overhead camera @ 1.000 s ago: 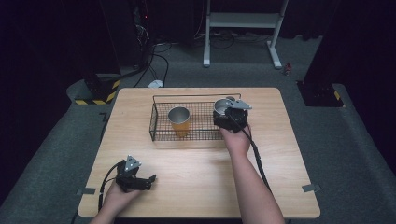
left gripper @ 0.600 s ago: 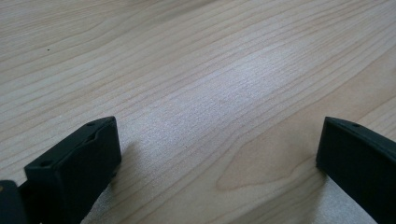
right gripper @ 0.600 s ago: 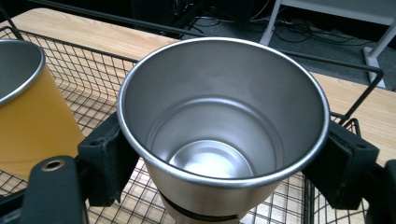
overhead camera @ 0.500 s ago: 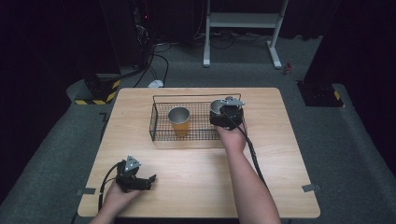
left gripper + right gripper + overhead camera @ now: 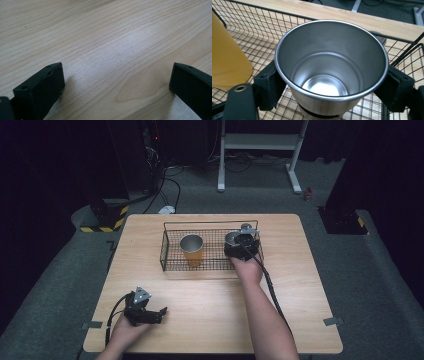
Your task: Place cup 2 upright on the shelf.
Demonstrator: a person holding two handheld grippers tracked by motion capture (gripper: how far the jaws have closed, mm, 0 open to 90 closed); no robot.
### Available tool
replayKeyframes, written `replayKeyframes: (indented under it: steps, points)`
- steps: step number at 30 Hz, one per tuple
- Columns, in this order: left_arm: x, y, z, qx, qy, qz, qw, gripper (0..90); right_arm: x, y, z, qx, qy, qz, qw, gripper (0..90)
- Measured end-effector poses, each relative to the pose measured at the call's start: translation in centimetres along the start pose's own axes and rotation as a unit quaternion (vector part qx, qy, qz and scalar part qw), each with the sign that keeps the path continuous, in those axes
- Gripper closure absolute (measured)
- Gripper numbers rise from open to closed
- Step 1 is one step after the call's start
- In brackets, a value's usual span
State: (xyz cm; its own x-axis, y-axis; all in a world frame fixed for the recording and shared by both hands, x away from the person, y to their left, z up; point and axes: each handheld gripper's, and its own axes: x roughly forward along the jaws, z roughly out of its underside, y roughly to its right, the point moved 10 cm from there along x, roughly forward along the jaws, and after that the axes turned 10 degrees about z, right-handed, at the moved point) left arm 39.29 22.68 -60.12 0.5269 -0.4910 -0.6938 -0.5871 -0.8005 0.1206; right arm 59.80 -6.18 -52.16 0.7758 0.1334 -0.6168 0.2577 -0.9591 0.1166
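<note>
Bench (image 5: 210,305) carries 1 wire basket (image 5: 172,251) toward its far edge, keeping both cups corralled. Inside it, the yellow cup (image 5: 192,251) stands upright at the left. Your right hand-held gripper (image 5: 241,245) clamps the steel cup (image 5: 330,67) from both sides just below the rim, upright in the basket's right end, probably so it goes down level. Your left hand-held gripper (image 5: 145,312) rests on the near bench, jaws apart and empty, out of the way.
</note>
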Motion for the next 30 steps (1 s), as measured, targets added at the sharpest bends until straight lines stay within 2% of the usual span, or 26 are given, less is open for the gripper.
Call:
replayKeyframes:
  steps: [30]
  points:
    - [-0.01,0.01,0.02,0.000,0.000,0.000,1.0000,0.3,1.08,-0.46,0.98,-0.015,-0.024,0.001,0.9996,18.5]
